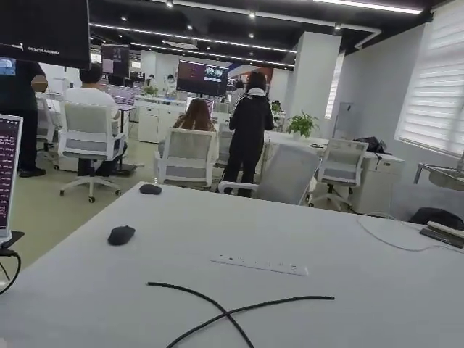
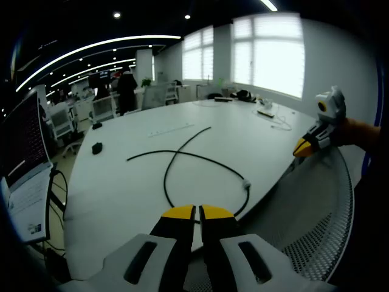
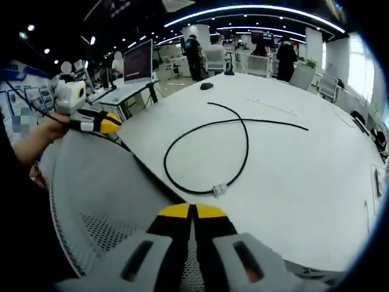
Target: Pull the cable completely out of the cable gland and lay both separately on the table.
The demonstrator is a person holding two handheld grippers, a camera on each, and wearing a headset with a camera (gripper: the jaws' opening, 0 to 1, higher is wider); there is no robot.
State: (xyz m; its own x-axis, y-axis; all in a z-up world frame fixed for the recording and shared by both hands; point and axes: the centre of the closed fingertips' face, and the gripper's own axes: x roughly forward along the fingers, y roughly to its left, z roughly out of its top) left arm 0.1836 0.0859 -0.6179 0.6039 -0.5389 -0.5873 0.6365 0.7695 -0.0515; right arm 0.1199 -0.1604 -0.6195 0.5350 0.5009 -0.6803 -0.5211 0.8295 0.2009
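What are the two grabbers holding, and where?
Nothing. The left gripper and right gripper are both shut and empty; the cable lies loose on the table.

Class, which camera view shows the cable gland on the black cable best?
The right gripper view: the cable gland lies close, pale against the cable loop. The left gripper view shows it smaller and farther off. The head view catches the cable's crossed ends.

The cable (image 1: 239, 310) lies on the table (image 1: 348, 275) in a loop that crosses itself. The cable gland (image 3: 219, 190) sits on the cable, near the front edge. A power strip (image 1: 259, 264) lies behind the cable. A mouse (image 1: 121, 235) lies to the left, and a laptop (image 1: 7, 174) stands further left.
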